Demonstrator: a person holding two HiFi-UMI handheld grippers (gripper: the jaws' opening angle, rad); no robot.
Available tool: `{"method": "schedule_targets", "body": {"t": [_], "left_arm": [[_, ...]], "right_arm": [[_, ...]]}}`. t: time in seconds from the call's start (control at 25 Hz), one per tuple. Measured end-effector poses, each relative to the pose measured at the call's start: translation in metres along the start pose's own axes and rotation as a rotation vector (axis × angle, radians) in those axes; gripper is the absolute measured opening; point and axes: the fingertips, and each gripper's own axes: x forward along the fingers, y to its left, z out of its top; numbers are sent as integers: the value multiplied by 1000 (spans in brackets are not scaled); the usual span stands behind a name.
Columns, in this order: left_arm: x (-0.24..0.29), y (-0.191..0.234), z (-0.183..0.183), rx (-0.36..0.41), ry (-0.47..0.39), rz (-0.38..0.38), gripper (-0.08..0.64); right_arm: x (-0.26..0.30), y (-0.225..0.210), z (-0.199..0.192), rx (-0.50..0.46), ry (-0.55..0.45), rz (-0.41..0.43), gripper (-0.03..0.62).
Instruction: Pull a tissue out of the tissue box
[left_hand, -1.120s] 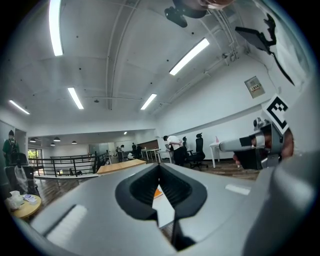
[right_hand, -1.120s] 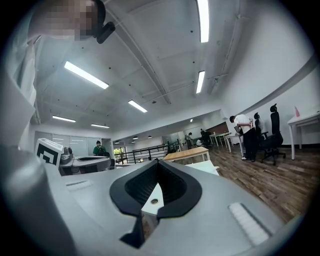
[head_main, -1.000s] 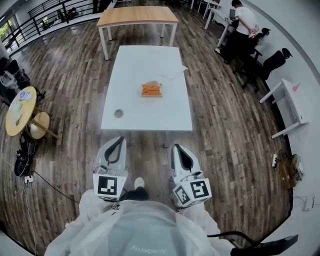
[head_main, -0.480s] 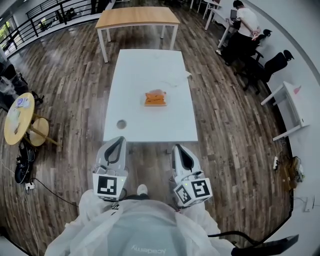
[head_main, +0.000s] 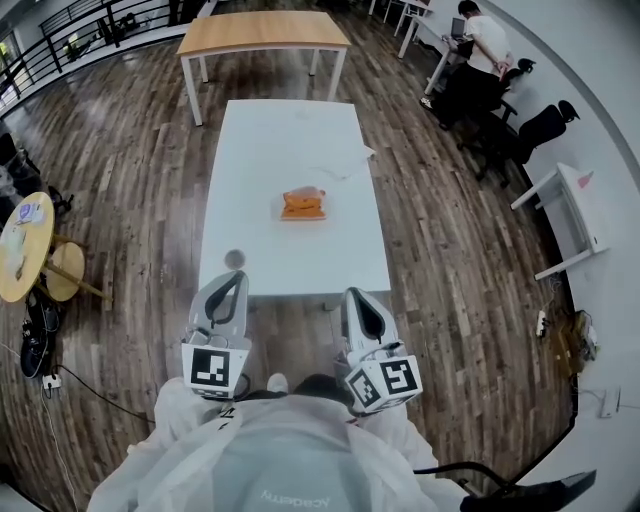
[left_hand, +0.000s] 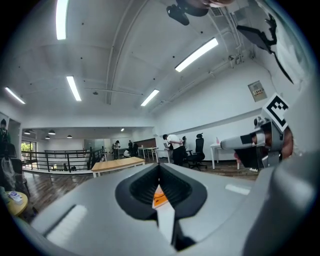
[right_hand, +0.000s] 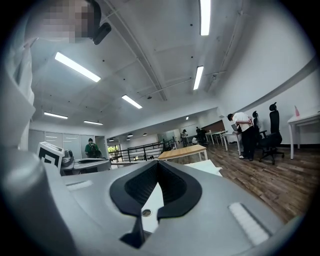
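Tissue box (head_main: 303, 205): orange, sitting near the middle of the long white table (head_main: 250, 150), well ahead of both tongs. From here I can't make out the tissue itself.
Left tongs (head_main: 233, 278): jaws pressed together with nothing between them, held level by the table's near end.
Right tongs (head_main: 354, 296): jaws likewise meeting at the tips, empty, level, just short of that same end.
Stage: looks like the approach, and nothing on the table has been touched yet.
Risk, closed jaws: if they arrive without opening, I'd expect them just to nudge the box along the smooth top.
Risk, light box: with nothing pinning it down, a pull could lift or drag the whole box.
Risk, bad pinch: biting too low could catch cardboard, or haul out a clump instead of one sheet.
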Motion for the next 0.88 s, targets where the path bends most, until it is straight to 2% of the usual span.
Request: {"method": "schedule_targets", "body": {"t": [0.2, 0.4, 0.52, 0.88], "left_arm": [[9, -4, 0, -11, -3, -7, 0], [20, -2, -11, -7, 31, -5, 0], [35, 5, -10, -16, 20, 21, 0], [93, 33, -13, 19, 68, 74, 0]], "right_arm": [[3, -10, -2, 7, 19, -12, 2], [17, -18, -5, 7, 38, 5, 2], [35, -28, -7, 16, 43, 22, 2], [104, -65, 2, 45, 55, 81, 2]]}}
